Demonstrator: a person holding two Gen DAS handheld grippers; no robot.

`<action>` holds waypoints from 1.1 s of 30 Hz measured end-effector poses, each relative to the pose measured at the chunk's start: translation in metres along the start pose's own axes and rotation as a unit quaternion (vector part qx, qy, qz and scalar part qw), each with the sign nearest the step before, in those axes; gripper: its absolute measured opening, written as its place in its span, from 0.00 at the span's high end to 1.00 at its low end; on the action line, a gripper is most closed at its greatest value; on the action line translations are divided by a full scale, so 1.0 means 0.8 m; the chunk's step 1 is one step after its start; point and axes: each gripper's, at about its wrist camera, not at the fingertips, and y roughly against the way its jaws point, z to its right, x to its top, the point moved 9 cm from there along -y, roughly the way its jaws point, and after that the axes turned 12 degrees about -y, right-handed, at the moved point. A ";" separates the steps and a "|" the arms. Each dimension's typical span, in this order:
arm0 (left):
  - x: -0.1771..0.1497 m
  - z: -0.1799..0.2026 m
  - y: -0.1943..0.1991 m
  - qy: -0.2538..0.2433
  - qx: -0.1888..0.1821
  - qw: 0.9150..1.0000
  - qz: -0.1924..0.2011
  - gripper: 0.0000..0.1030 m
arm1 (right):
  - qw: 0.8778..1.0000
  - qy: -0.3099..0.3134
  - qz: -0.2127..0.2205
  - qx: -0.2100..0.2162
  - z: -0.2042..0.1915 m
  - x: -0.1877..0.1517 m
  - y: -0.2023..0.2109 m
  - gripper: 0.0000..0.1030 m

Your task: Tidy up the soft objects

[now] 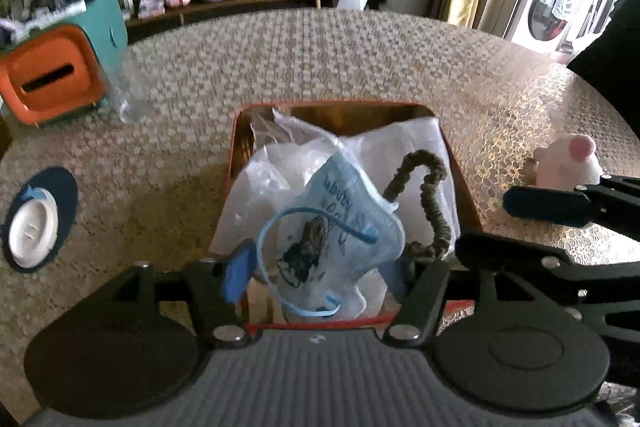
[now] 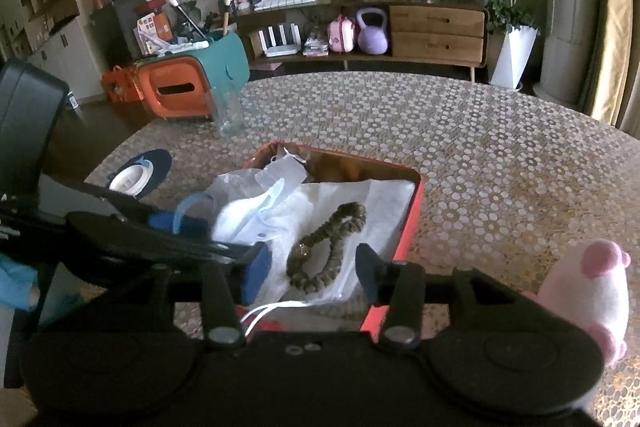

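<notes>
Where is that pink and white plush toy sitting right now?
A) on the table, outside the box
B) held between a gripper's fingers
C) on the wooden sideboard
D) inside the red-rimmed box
A: the plush toy stands on the patterned table to the right of the red-rimmed box, and neither gripper holds it.

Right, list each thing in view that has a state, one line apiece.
Red box: open, partly filled.
Blue face mask: between the left gripper jaws, over the box.
Olive scrunchie: lying loose in the box.
Right gripper: jaws open, empty.
Pink plush toy: on the table, outside the box.
</notes>
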 end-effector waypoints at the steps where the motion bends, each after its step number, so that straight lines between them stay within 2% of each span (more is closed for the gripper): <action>1: 0.000 0.002 0.003 -0.002 0.000 1.000 0.001 0.36 | 1.000 0.001 0.002 0.000 0.000 0.000 0.004 0.51; 7: -0.002 0.004 0.028 0.002 -0.006 1.000 0.022 0.35 | 1.000 0.000 0.023 -0.002 0.001 0.001 0.036 0.44; 17: 0.000 0.021 0.106 -0.007 0.008 0.996 0.091 0.30 | 0.997 -0.014 0.079 -0.004 0.011 -0.002 0.100 0.34; 19: -0.002 0.028 0.126 -0.010 0.012 0.994 0.107 0.23 | 0.996 -0.015 0.091 -0.006 0.012 -0.005 0.114 0.29; 30: -0.010 0.064 0.187 -0.029 0.019 0.987 0.154 0.19 | 0.991 -0.017 0.135 0.007 0.012 -0.013 0.169 0.13; 33: -0.012 0.072 0.196 -0.030 0.023 0.986 0.162 0.14 | 0.989 -0.012 0.146 0.008 0.012 -0.017 0.182 0.09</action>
